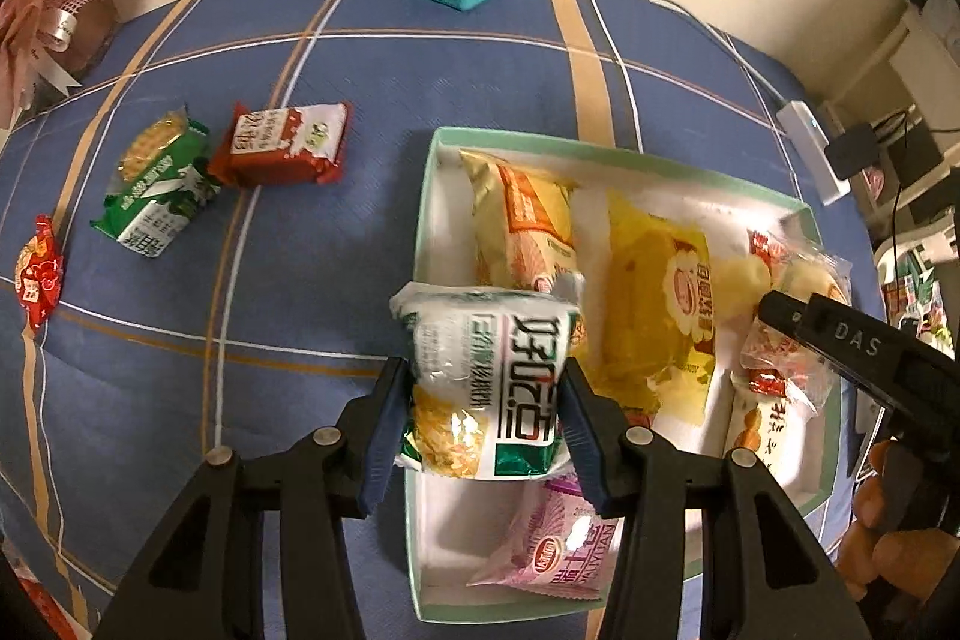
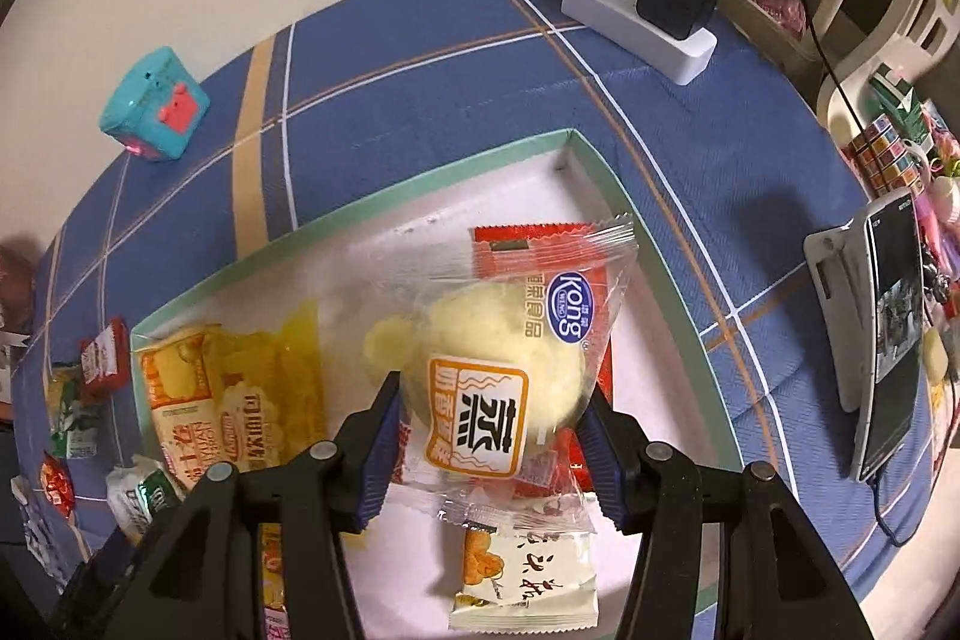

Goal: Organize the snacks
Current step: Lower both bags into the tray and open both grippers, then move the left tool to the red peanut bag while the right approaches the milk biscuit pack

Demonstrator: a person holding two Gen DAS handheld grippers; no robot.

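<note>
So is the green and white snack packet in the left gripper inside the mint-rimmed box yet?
Not yet: green and white packet, gripped, hangs over box rim.

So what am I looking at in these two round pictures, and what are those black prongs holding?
There is no robot: a person holds a two-finger gripper in each hand, each with a fisheye camera looking along its fingers. The left wrist view shows the left gripper clamped on a white-and-green snack packet at the edge of a mint-rimmed box. The right wrist view shows the right gripper clamped on a clear-wrapped yellow bun above that box. A green packet, a red packet and a red candy lie on the blue plaid cloth.
</note>
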